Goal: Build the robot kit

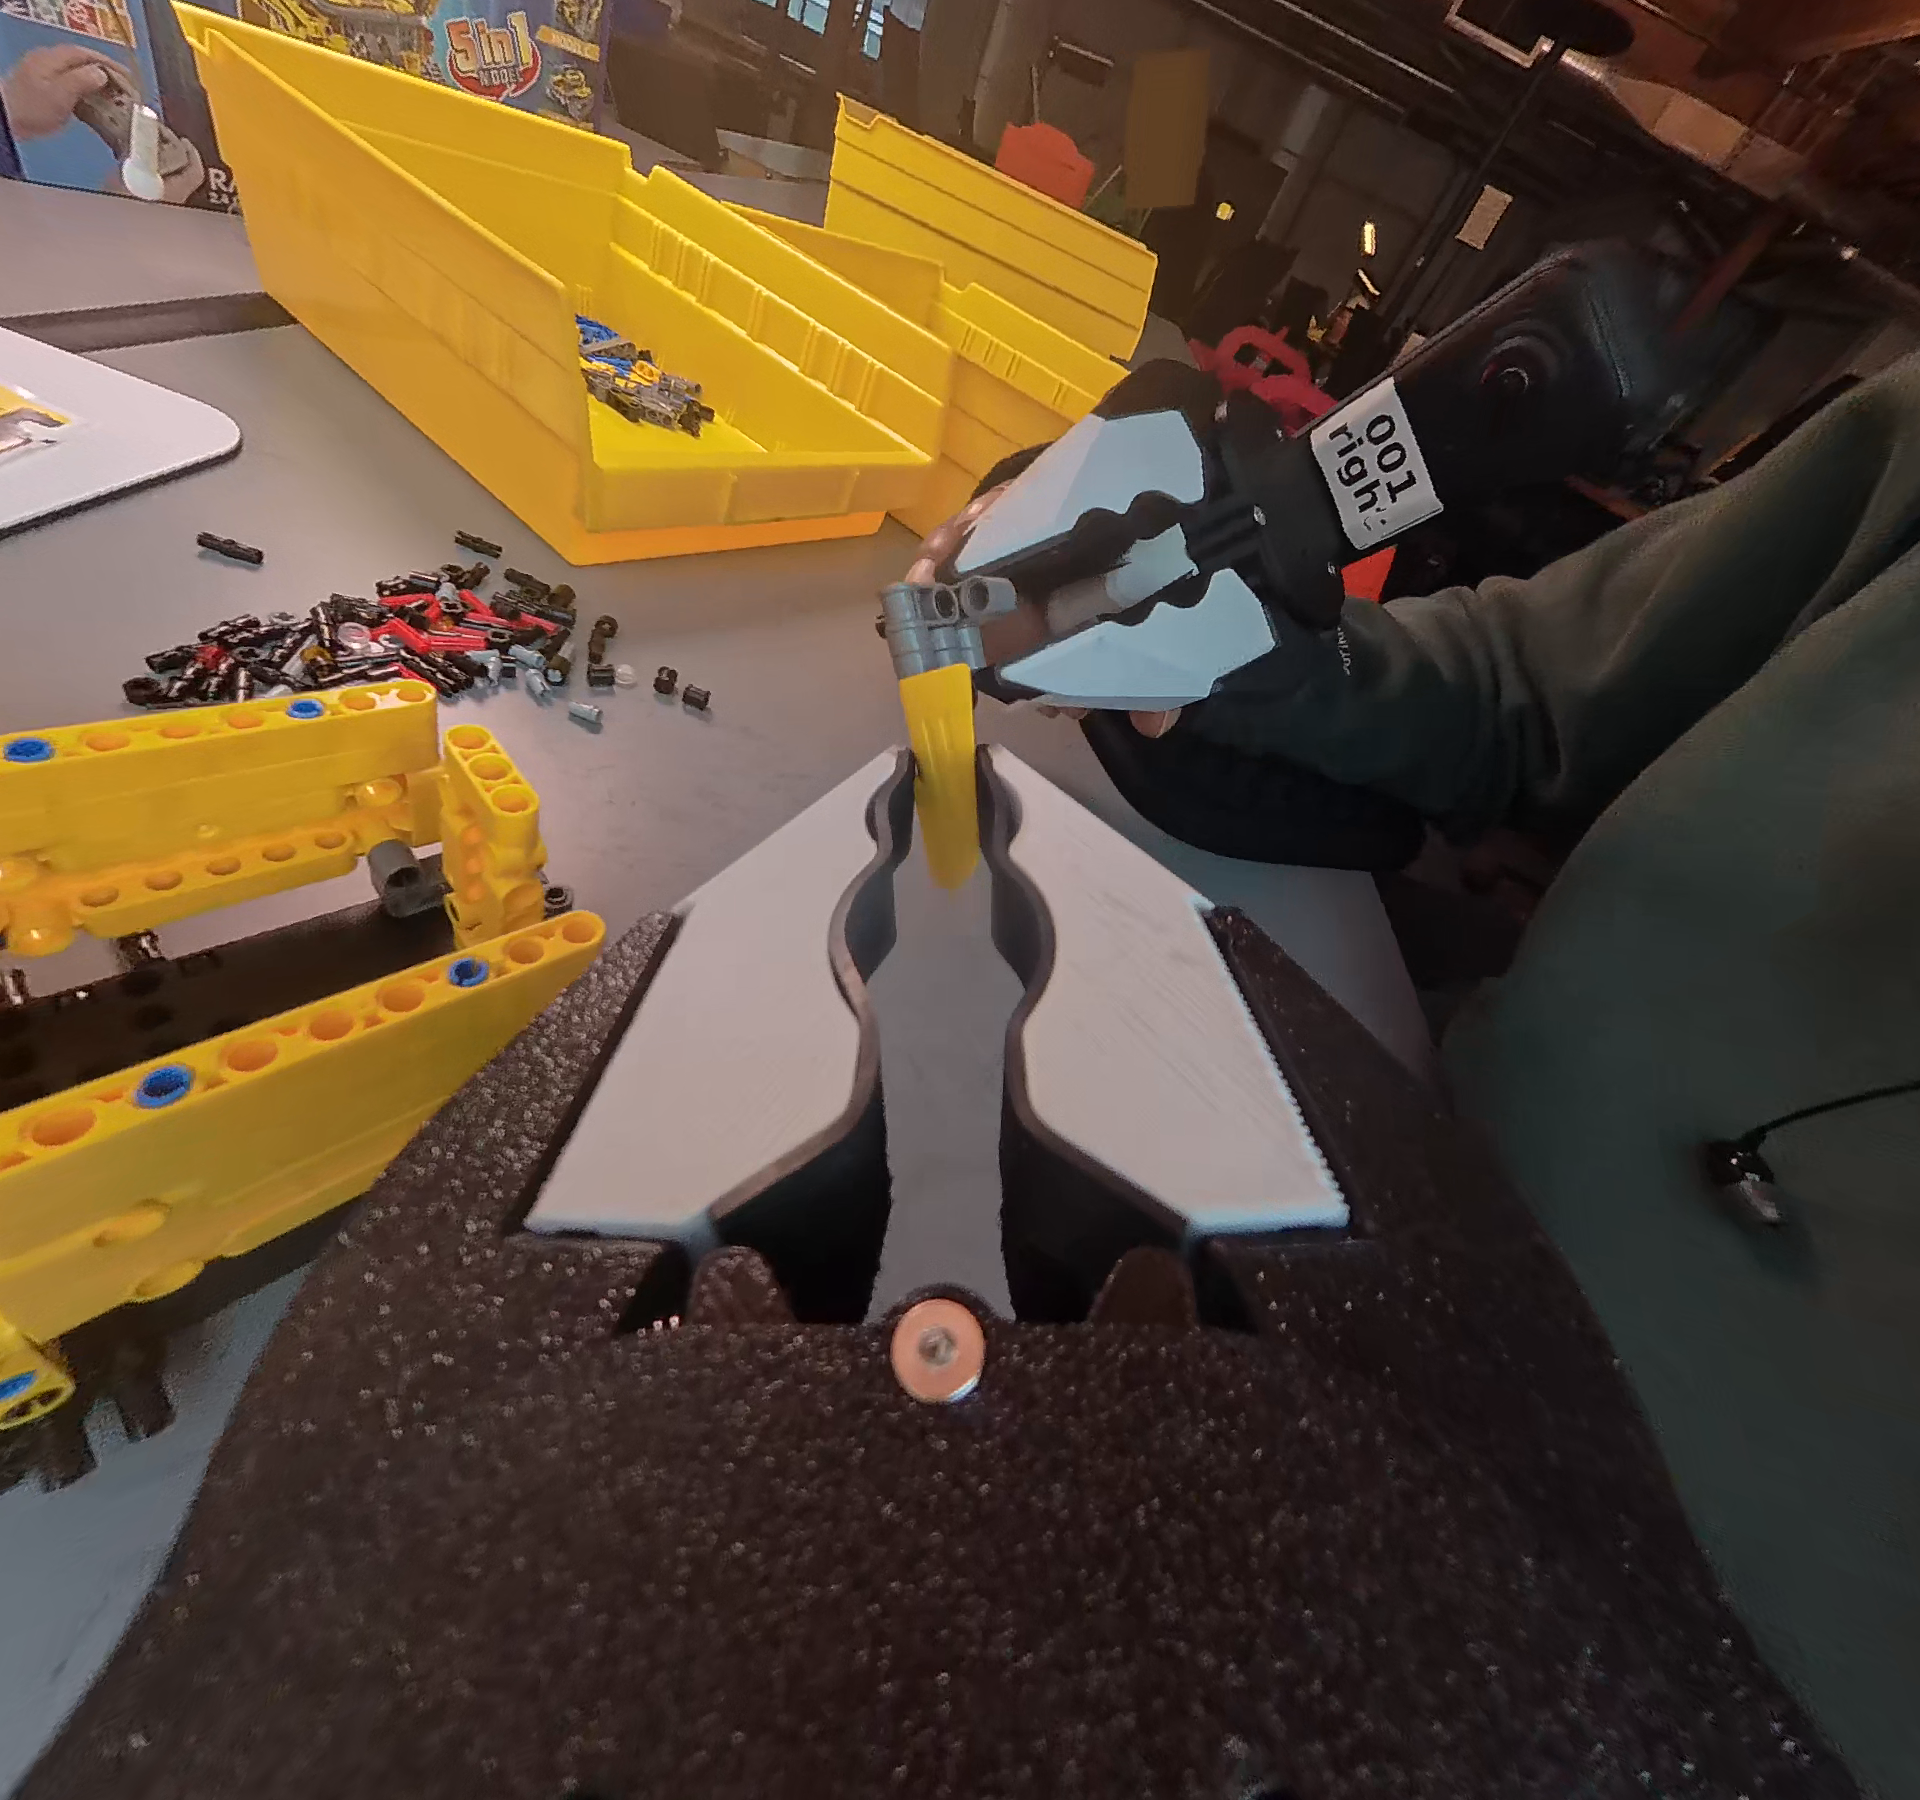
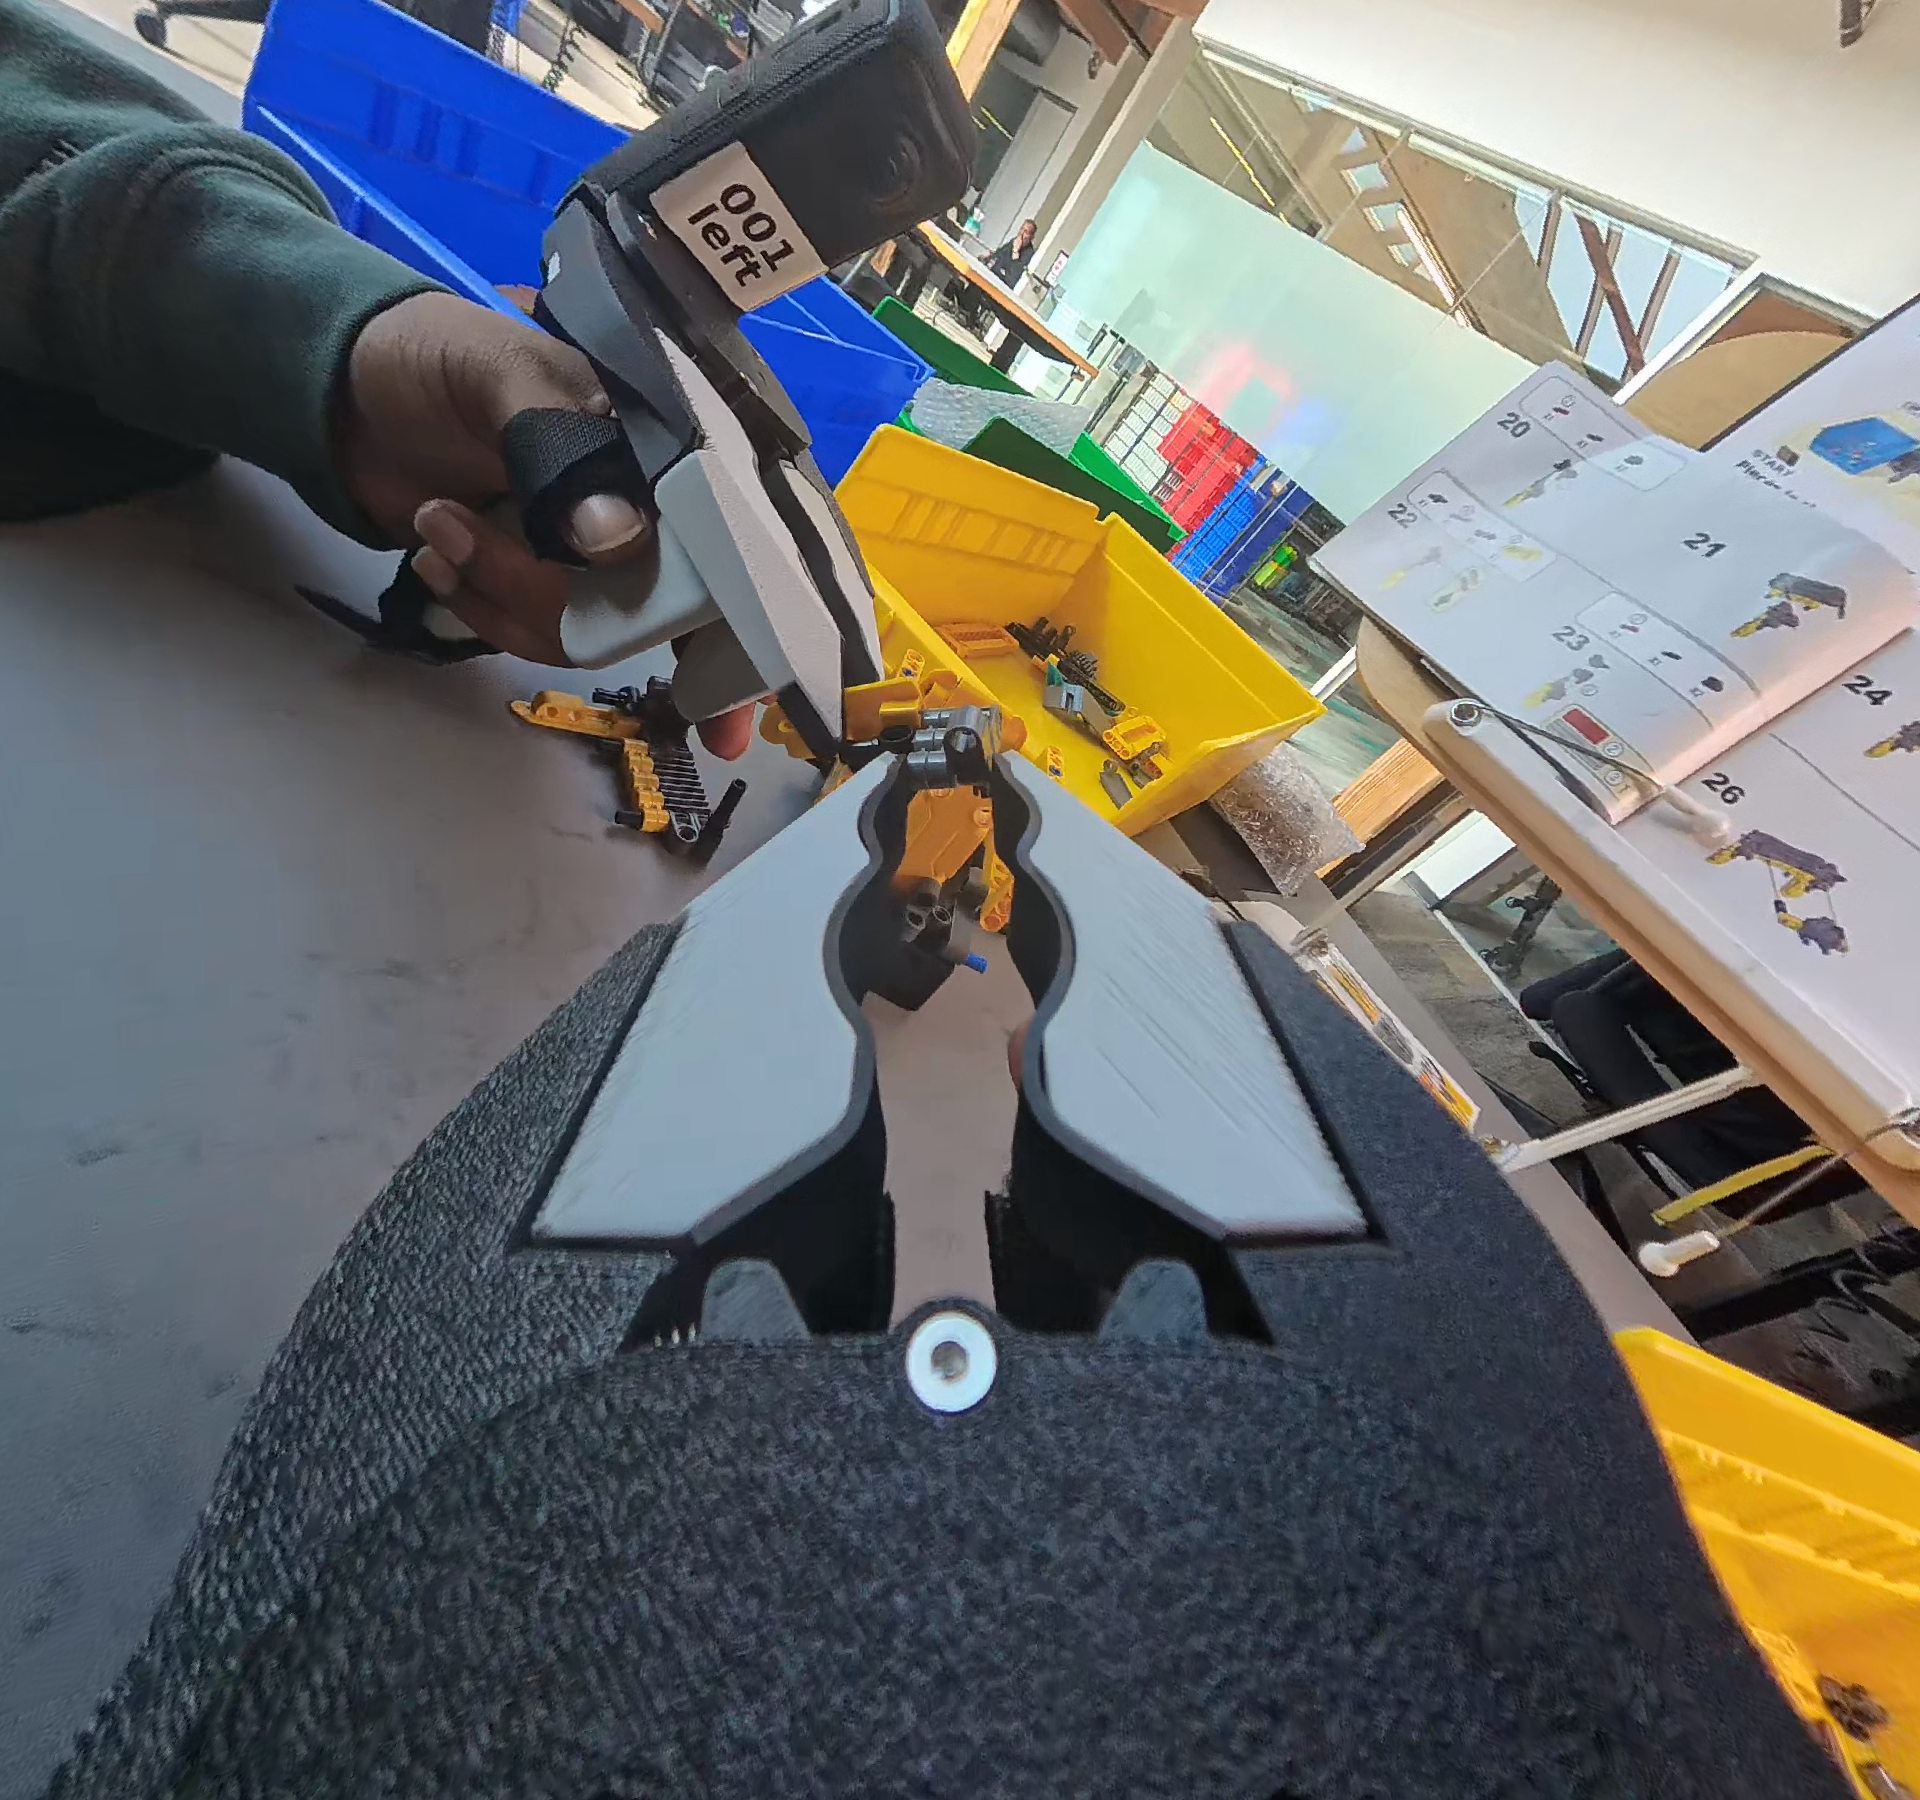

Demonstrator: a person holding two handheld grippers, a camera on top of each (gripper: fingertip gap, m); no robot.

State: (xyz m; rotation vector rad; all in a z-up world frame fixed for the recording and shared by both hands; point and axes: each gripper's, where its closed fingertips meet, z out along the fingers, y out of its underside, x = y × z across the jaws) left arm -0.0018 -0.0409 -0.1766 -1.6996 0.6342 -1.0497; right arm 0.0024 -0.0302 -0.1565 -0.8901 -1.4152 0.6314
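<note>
Left wrist view shows the left hand-held gripper (image 1: 948,794) closed on a curved yellow piece (image 1: 943,794), whose upper end meets a small grey connector (image 1: 940,620) pinched at the tips of the right hand-held gripper (image 1: 971,623). Only this view shows the loose pile of black and red pins (image 1: 416,644) on the grey counter (image 1: 686,774), the yellow beam frame (image 1: 239,877) at the left, and the long yellow bin (image 1: 499,296) behind.

Right wrist view shows the right hand-held gripper (image 2: 948,763) shut on the grey connector (image 2: 951,737), with yellow parts below it too crowded to sort out. It alone shows the instruction sheet (image 2: 1621,555) at the right, a yellow bin with parts (image 2: 1226,701) just beyond the tips, and blue bins (image 2: 436,140). Bare counter (image 2: 260,919) lies to the left.
</note>
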